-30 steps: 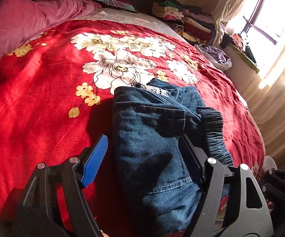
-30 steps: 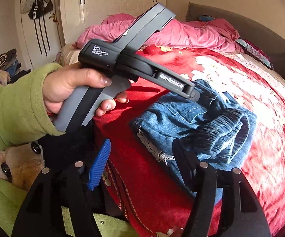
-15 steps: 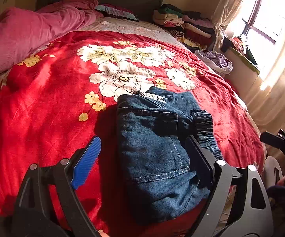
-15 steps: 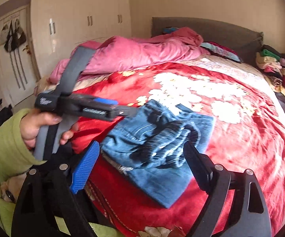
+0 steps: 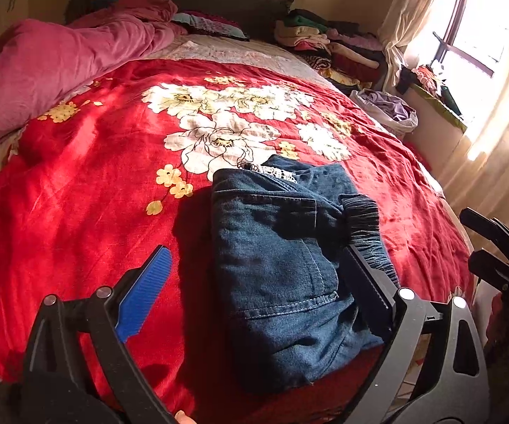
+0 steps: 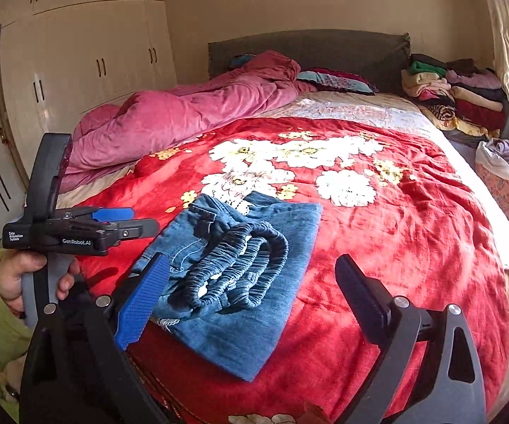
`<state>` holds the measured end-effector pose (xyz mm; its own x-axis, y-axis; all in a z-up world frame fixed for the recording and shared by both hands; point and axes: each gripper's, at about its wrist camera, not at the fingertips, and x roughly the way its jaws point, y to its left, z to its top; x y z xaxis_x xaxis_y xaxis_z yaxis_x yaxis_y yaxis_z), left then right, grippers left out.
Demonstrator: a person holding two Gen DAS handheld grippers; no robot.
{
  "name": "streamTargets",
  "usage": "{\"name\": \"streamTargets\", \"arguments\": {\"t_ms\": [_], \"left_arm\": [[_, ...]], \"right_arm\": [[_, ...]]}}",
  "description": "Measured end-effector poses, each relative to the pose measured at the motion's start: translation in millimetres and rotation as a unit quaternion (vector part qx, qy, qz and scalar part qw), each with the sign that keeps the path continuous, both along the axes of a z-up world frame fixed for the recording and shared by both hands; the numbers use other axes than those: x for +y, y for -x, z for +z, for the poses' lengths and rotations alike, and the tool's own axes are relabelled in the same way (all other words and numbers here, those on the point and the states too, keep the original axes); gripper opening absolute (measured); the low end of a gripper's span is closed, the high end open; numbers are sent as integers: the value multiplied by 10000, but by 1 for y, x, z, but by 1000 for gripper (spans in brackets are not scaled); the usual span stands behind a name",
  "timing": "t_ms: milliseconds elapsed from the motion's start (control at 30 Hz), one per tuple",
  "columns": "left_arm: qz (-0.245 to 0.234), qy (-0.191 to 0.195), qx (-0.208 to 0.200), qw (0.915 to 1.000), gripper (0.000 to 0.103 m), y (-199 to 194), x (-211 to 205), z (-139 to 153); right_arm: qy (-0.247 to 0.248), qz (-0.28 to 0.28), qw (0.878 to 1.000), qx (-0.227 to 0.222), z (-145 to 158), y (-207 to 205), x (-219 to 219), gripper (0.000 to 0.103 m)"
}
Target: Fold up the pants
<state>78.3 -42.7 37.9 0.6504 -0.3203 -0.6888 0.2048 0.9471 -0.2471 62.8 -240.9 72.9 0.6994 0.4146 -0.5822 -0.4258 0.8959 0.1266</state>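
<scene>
Blue denim pants [image 5: 282, 258] lie folded into a compact bundle near the front edge of the red floral bedspread [image 5: 77, 212], elastic waistband on top toward the right. They also show in the right wrist view [image 6: 240, 268]. My left gripper [image 5: 254, 282] is open and empty, held above the near end of the pants. My right gripper [image 6: 250, 296] is open and empty, pulled back above the bed's front edge. The left gripper tool [image 6: 77, 229] shows at the left of the right wrist view, held in a hand, apart from the pants.
A pink duvet [image 6: 190, 113] lies along the bed's left side. Stacked clothes [image 6: 455, 95] sit at the far right by the headboard. A laundry basket [image 6: 508, 173] stands right of the bed. White wardrobes [image 6: 88, 53] line the left wall. A window [image 5: 473, 46] is right.
Both grippers have drawn back and up from the pants. The right wrist view has swung right, showing more of the bed. The pants lie still.
</scene>
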Motion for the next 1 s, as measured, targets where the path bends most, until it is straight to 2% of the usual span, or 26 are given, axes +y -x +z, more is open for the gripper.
{"name": "streamTargets", "arguments": {"t_ms": [367, 600, 733, 900, 1000], "left_arm": [[108, -16, 180, 9998, 89, -7, 8, -17], [99, 42, 370, 9993, 89, -13, 8, -33], [62, 51, 448, 9990, 89, -16, 6, -39], [24, 46, 502, 9987, 89, -21, 3, -46], [7, 33, 513, 9987, 89, -24, 2, -50]], "right_arm": [[173, -424, 9983, 362, -22, -20, -2, 94], [73, -704, 9935, 887, -44, -40, -8, 93], [-105, -638, 9896, 1283, -60, -52, -8, 74], [-247, -528, 9858, 1573, -76, -66, -1, 71], [-344, -416, 9843, 1678, -83, -73, 3, 66]]}}
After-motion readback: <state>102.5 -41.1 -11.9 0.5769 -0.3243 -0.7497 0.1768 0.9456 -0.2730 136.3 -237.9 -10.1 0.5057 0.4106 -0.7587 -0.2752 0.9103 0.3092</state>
